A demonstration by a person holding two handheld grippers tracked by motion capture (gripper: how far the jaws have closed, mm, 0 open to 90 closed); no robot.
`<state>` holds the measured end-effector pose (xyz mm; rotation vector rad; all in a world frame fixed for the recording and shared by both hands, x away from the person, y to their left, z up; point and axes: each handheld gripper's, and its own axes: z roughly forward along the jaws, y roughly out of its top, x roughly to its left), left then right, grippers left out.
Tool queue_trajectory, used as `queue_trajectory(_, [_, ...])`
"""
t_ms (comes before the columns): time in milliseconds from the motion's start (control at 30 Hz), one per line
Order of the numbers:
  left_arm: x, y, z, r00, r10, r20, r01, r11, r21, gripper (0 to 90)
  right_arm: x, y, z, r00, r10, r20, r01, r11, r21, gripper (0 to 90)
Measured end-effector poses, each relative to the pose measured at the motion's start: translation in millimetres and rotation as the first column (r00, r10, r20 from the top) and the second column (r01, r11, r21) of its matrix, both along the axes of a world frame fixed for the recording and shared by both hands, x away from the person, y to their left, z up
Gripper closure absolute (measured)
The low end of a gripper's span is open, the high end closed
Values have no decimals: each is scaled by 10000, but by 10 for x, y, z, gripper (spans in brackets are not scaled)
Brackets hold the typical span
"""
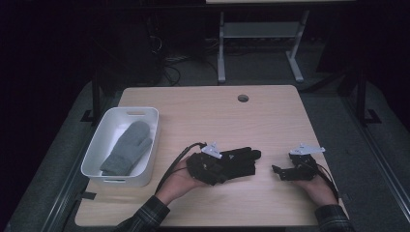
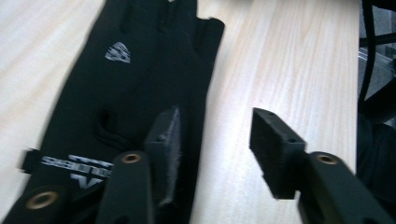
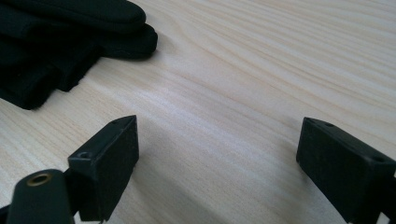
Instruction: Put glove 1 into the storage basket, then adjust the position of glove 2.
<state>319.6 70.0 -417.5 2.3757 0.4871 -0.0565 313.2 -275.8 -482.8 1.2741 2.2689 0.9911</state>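
Far left of the light wooden table point(image 1: 270, 111): white plastic bin point(image 1: 96, 157), one grey knitted mitten point(image 1: 126, 147) already lying inside it.

Centre: black fabric sports glove with grey printed logos point(image 2: 116, 88) lies flat on the table, cuff toward me, fingers pointing right in the high view. My left gripper point(image 1: 209, 163) is over the cuff end. In the left gripper view its jaws stand apart; one pad sits on the glove near its edge, the other over bare wood just beside it. Nothing pinched yet.

Right: my right gripper point(image 1: 285, 171) rests near the glove's fingertips, apart from them, jaws spread wide over bare wood, holding nothing.

Judgement: step in hand is the grasp of the black glove, presumably for transfer to the bin beside the mitten. Next move: lower the left jaws so they straddle the glove's edge, close on the fabric, lift clear, carry left. Thin limp cloth; a shallow bite may slip.
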Motion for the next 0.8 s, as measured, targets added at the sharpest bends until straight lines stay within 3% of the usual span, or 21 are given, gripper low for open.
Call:
queue_trajectory(200, [178, -36, 39, 9999, -98, 91, 99, 9998, -174, 389, 0, 1, 0, 10000, -3, -1, 3, 10000, 7, 128])
queue_trajectory(500, [383, -160, 44, 9972, -446, 596, 457, 9988, -177, 267, 4, 9, 0, 10000, 2, -13, -2, 10000, 5, 127])
queue_trajectory(800, [559, -258, -24, 9956, -798, 487, 807, 9966, -172, 227, 4, 9, 1, 10000, 8, -17, -8, 10000, 11, 127])
